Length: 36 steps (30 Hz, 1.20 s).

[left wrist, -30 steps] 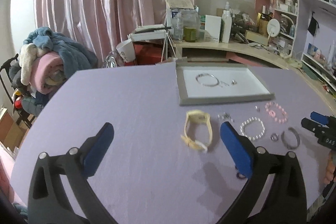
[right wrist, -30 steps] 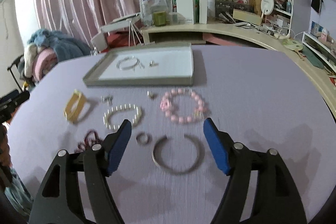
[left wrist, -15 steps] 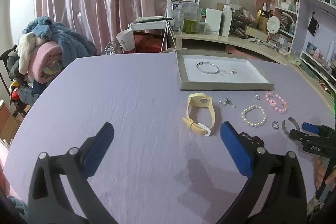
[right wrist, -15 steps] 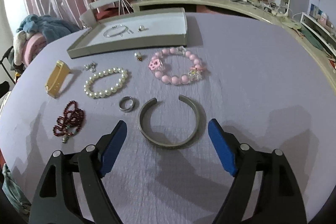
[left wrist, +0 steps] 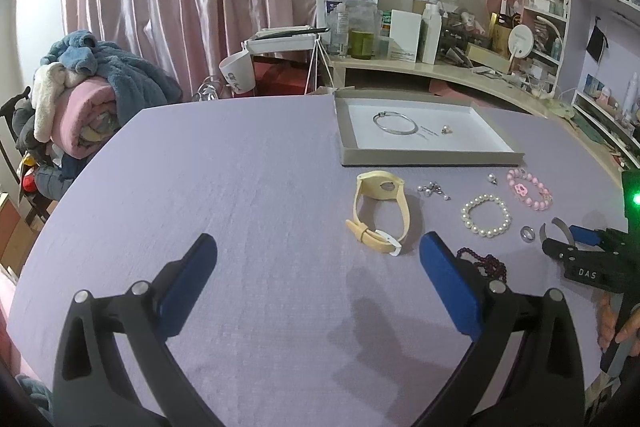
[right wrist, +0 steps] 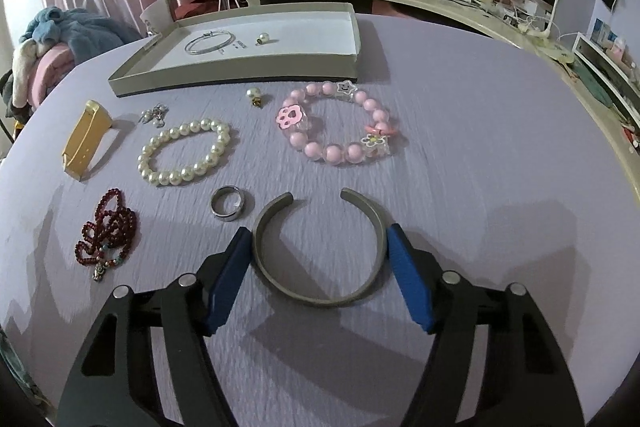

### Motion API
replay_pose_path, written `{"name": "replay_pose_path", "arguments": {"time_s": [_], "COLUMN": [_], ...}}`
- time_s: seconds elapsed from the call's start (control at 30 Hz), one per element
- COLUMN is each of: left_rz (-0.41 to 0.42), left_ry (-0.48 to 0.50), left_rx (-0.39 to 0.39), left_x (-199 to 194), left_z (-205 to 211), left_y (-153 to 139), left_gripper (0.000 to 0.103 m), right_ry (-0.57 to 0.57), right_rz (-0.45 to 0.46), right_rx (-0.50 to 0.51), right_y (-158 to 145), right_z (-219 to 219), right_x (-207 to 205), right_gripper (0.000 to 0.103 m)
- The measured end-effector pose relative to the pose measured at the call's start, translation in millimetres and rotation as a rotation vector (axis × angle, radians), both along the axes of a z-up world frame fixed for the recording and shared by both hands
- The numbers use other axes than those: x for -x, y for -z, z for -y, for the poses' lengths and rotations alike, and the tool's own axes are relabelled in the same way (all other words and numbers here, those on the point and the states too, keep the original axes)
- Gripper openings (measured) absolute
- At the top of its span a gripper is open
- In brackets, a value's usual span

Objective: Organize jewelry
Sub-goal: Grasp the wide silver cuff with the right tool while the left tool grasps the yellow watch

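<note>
One open metal cuff bangle [right wrist: 320, 255] is being straddled by the right tongs [right wrist: 320, 275], its gap turned away toward the tray. The blue pads [right wrist: 228, 275] are spread wide, one just outside each side of the cuff, not yet pressing it; closing across the widest part would likely give the firmest hold. Just beside the cuff a plain ring [right wrist: 228, 203] is lying, with a pearl bracelet [right wrist: 186, 153], a pink bead bracelet [right wrist: 340, 125] and a dark red bead strand [right wrist: 106, 233] spread out farther off on the lilac tabletop [right wrist: 480, 155], each apart so it can be picked singly. Beyond them the grey tray [right wrist: 240, 73] is already holding a thin silver bangle [right wrist: 208, 42], so sorting is judged barely begun. The left tongs [left wrist: 316, 275] are being held open and empty over bare cloth, near a yellow watch strap [left wrist: 380, 211].
</note>
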<state>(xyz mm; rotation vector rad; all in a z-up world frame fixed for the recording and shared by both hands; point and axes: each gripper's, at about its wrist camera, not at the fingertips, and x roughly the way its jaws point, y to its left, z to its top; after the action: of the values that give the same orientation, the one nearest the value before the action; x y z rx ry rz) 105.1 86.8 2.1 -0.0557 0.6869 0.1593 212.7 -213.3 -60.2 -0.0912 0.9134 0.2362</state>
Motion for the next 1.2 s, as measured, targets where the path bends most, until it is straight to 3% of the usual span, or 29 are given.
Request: {"name": "replay_pose_path", "arguments": {"time_s": [0.47,0.8,1.2], "left_rz": [-0.03,-0.06,-0.115], "left_ry": [-0.002,-0.007,0.008], "left_rx": [0.02,0.032,0.028], "left_x": [-7.6,-19.6,-72.0], "left_z": [1.2,2.0,22.2], "left_y": [8.2,15.5,32.6], "left_gripper": [0.101,0.101,0.101], "right_ry": [0.004,0.023,0.009], "right_rz": [0.006,0.044,0.058], "right_rx": [-0.027,-0.067,-0.099], "right_y": [-2.0,-20.5,-33.4], "right_z": [5.1,14.2,18.0], "right_x": [2.8,2.3,-5.4], "right_gripper": [0.069,0.069,0.069]}}
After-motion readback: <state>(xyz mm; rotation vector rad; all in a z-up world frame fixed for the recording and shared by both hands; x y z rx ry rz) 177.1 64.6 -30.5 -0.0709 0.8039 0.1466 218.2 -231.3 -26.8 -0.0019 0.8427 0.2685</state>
